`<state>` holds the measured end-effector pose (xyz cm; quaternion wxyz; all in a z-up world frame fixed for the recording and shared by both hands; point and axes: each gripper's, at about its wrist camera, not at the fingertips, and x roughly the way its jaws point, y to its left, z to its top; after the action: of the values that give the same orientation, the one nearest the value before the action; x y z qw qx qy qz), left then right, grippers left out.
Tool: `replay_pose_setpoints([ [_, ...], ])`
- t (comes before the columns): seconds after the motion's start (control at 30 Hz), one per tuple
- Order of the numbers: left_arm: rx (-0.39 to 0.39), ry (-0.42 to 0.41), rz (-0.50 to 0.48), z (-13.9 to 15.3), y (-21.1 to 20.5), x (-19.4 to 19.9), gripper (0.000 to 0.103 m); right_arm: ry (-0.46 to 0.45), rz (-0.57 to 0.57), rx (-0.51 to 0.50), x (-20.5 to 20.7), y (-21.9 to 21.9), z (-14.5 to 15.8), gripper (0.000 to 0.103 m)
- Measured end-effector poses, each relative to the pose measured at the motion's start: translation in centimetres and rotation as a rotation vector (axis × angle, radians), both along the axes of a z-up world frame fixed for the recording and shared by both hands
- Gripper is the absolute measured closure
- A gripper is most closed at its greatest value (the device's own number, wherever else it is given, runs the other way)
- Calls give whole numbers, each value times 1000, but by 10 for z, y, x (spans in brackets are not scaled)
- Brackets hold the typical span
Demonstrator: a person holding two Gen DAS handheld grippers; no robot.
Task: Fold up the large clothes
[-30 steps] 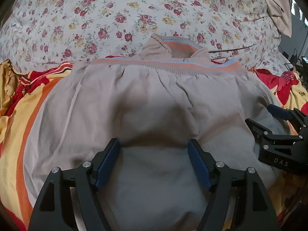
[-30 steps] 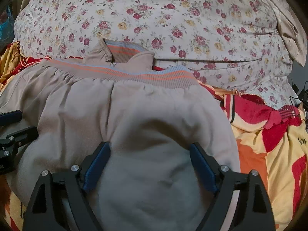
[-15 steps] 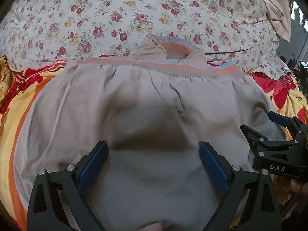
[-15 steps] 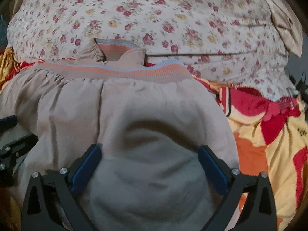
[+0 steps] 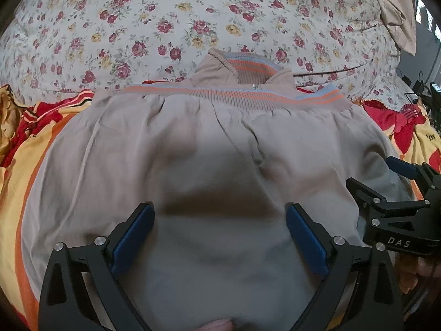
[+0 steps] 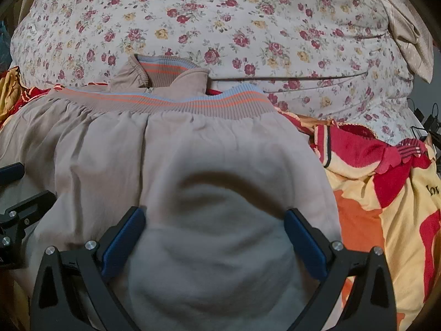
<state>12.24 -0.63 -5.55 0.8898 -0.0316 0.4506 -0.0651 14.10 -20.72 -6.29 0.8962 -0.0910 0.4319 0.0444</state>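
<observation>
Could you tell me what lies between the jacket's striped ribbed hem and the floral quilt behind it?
In both wrist views, the jacket's folded collar with its zipper pull sits between the striped ribbed hem and the floral quilt, plus a sliver of red blanket.

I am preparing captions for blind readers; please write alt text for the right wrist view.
A beige jacket with an orange and blue striped ribbed hem lies spread on a red and yellow blanket, with a floral quilt behind. The right gripper hovers open above it, blue-padded fingers apart.
</observation>
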Motion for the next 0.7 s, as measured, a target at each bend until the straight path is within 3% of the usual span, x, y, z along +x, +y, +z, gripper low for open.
replay_pose_setpoints([
  [0.57, -5, 5, 2, 0, -1, 0, 13, 1, 4, -2, 0, 0, 4, 0],
  [0.7, 6, -25, -5, 10, -1, -3, 14, -130, -20, 80, -9, -8, 32, 8],
])
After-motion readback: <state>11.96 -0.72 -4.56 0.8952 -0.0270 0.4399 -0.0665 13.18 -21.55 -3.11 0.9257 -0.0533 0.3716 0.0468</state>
